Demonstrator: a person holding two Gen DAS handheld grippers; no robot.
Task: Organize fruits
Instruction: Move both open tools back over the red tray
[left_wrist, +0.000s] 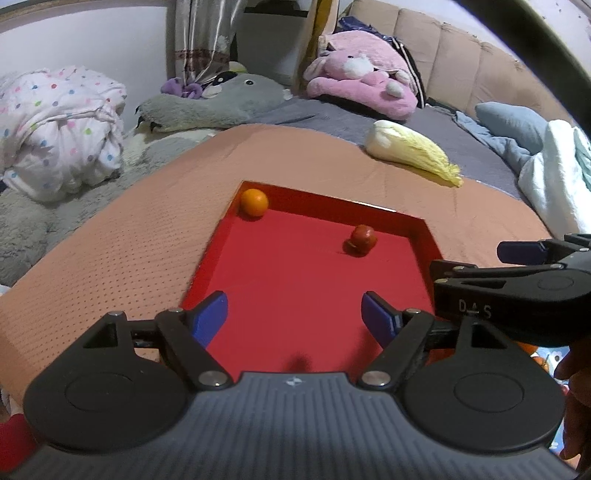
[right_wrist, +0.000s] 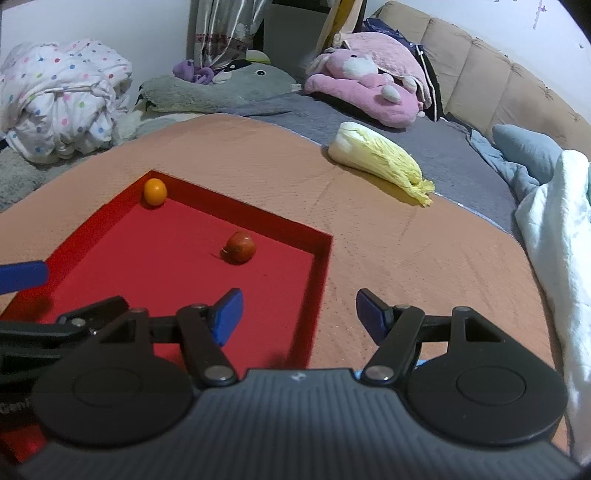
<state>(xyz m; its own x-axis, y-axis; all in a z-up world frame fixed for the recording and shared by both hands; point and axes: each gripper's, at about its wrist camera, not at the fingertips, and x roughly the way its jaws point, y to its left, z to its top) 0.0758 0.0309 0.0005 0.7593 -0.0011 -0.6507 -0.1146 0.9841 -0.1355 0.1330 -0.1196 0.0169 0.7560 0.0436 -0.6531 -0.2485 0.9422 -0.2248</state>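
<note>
A shallow red tray (left_wrist: 424, 236) (right_wrist: 321, 266) lies on an orange mat. Inside it an orange (left_wrist: 254, 202) (right_wrist: 155, 191) rests in the far left corner and a small red apple (left_wrist: 361, 239) (right_wrist: 241, 246) sits toward the far right. My left gripper (left_wrist: 295, 317) hovers over the tray's near part, open, nothing between its blue pads. My right gripper (right_wrist: 298, 315) stands open astride the tray's right wall, empty; in the left wrist view the right gripper (left_wrist: 480, 262) shows at the right edge. A napa cabbage (left_wrist: 410, 151) (right_wrist: 380, 158) lies beyond the tray on the mat's far right edge.
The orange mat (left_wrist: 140, 236) (right_wrist: 406, 251) covers a grey bed. Plush toys, pink (left_wrist: 364, 81) and grey (left_wrist: 221, 99), lie at the back. A dotted quilt bundle (left_wrist: 55, 129) sits far left, pale bedding (right_wrist: 554, 229) at the right.
</note>
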